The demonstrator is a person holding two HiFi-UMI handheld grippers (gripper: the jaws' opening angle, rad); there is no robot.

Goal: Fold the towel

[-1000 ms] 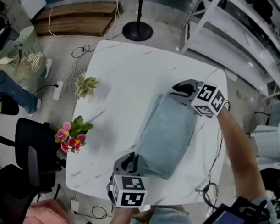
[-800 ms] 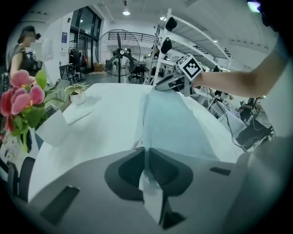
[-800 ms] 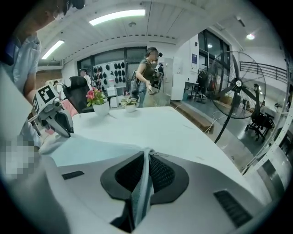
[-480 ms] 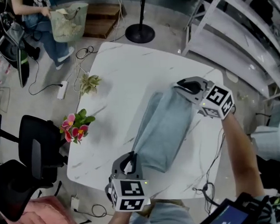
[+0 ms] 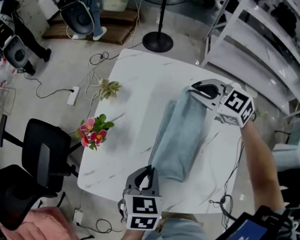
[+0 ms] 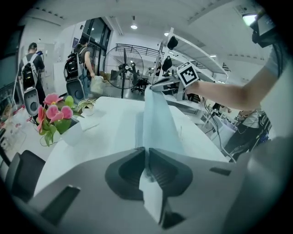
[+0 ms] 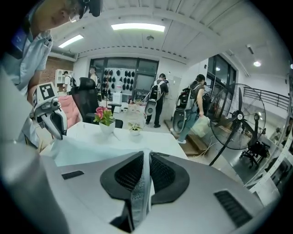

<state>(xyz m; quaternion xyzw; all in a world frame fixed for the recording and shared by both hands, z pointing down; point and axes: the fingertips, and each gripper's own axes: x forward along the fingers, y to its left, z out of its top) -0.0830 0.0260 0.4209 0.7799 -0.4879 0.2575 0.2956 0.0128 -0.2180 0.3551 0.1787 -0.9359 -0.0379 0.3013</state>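
Towel (image 5: 182, 135): soft matt cloth, pale blue-grey. Table (image 5: 139, 83) under it: smooth white marble-look top, slight sheen. Left gripper (image 5: 148, 169), right gripper (image 5: 193, 89) over table: matt grey plastic, ribbed black pads.

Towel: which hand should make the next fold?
Probably right: the right tongs, just closed on the towel's far end, could carry it to the left tongs, just closed on the near end.
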